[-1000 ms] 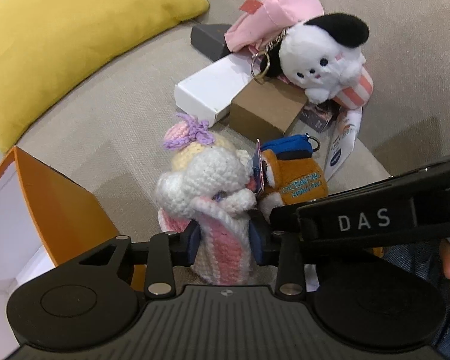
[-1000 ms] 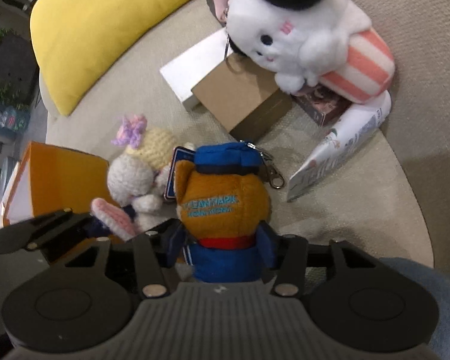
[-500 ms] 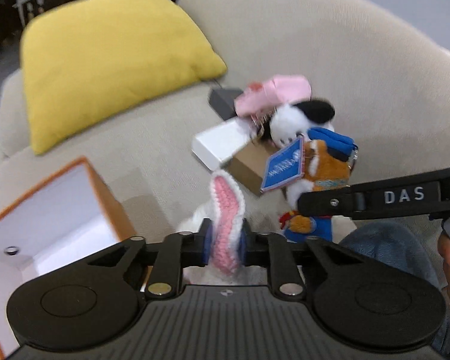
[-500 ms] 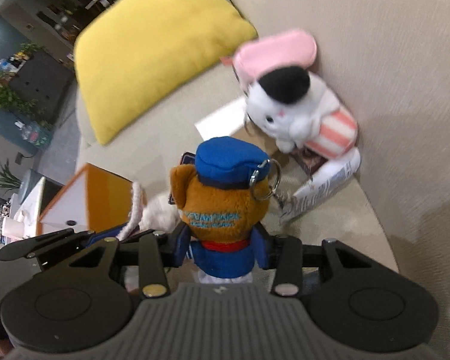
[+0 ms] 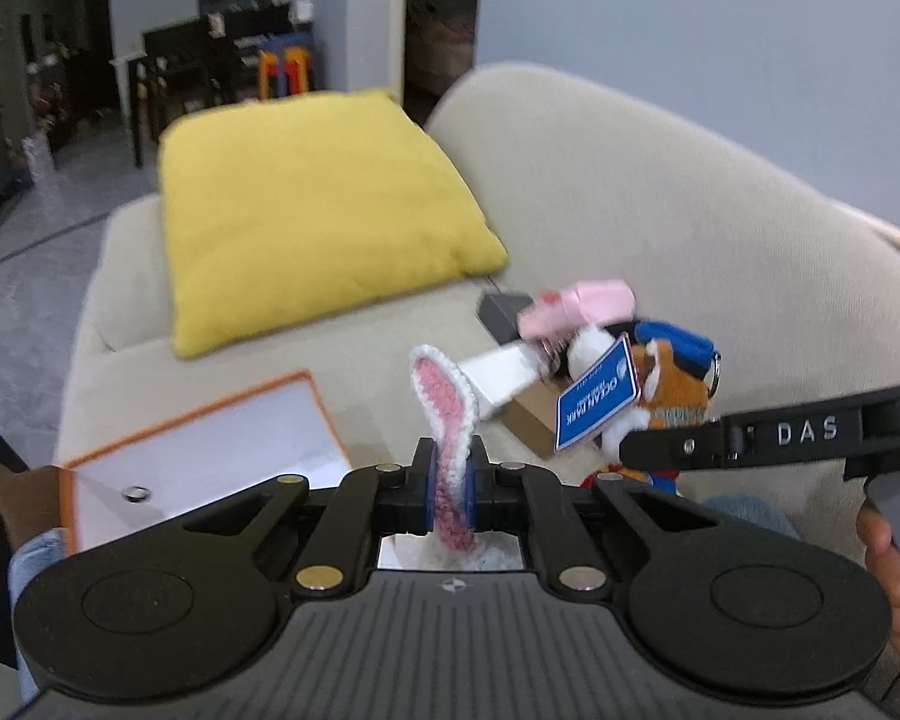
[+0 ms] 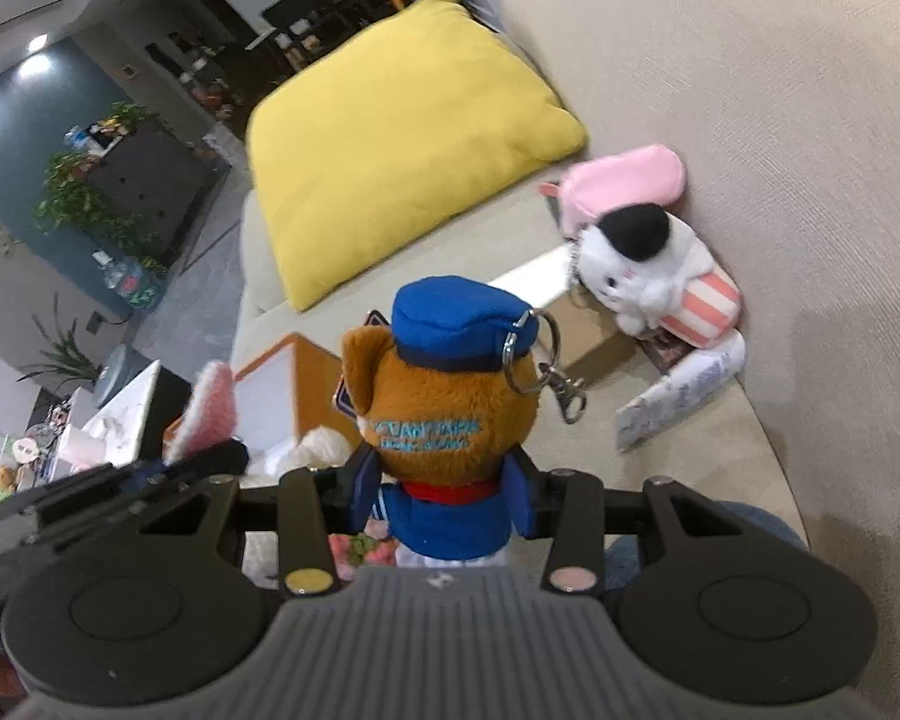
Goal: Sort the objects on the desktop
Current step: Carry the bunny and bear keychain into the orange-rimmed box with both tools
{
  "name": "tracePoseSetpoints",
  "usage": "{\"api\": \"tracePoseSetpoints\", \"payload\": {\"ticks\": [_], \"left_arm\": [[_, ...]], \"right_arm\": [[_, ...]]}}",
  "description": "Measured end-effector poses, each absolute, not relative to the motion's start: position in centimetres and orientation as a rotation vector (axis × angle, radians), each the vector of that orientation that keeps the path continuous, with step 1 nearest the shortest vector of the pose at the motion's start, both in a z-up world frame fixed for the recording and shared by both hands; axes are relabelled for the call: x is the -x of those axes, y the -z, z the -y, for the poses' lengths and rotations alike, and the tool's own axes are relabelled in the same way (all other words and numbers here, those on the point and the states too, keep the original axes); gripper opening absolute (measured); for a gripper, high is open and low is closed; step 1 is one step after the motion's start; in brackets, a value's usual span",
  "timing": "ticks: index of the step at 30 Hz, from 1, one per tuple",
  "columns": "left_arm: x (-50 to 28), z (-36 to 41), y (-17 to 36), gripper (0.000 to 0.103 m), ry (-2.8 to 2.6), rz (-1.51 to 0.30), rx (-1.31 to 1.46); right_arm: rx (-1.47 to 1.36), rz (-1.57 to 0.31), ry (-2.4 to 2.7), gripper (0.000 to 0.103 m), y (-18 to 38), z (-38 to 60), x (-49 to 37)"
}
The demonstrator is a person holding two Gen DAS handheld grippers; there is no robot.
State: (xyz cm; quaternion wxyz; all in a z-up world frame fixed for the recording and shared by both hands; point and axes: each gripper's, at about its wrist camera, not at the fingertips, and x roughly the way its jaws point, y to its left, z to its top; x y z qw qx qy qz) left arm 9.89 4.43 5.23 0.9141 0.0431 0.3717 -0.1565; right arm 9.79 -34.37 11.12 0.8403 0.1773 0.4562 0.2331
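My left gripper (image 5: 450, 474) is shut on the pink-and-white ear of a crocheted rabbit (image 5: 447, 408); the rabbit's body hangs below, mostly hidden. My right gripper (image 6: 444, 492) is shut on a brown plush bear (image 6: 450, 414) with a blue cap, keyring and blue tag. The bear (image 5: 666, 384) and right gripper also show in the left wrist view. Both toys are lifted above the beige sofa seat. An open orange box (image 5: 210, 450) with a white inside sits at the lower left, also in the right wrist view (image 6: 297, 378).
A yellow cushion (image 5: 312, 216) lies on the sofa (image 6: 750, 120). By the backrest lie a white-and-black plush (image 6: 642, 264), a pink pouch (image 6: 624, 180), a white box (image 5: 498, 378), a brown box (image 6: 588, 330), a dark box (image 5: 501, 312) and a printed packet (image 6: 684, 390).
Both grippers rose from the seat with their toys. The rabbit now hangs by its ear. The views tilted up, showing the room behind the sofa.
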Motion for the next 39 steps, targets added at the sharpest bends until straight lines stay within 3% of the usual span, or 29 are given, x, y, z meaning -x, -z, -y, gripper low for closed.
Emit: {"api": "tracePoseSetpoints", "payload": {"ticks": [9,20,33,39], "left_arm": [[-5.0,-11.2,-7.7,0.009,0.108,-0.679,-0.039],[-5.8,-18.4,-1.7,0.009,-0.035,-0.779,0.119],[-4.0,-19.2,5.4,0.009,0.010,-0.951,0.098],[-2.5,-18.8,5.5,0.011,0.051,-1.033,0.050]], "right_arm": [[-0.373,-0.967,-0.750,0.045,-13.8,28.4,-8.2],[-0.215,-1.226,-0.914,0.045,-9.1,17.1,-7.7],[0.021,-1.351,-0.828,0.045,-3.6,12.5,-9.6],[0.061,-1.413,-0.859,0.045,-2.1,11.4,-9.1]]}}
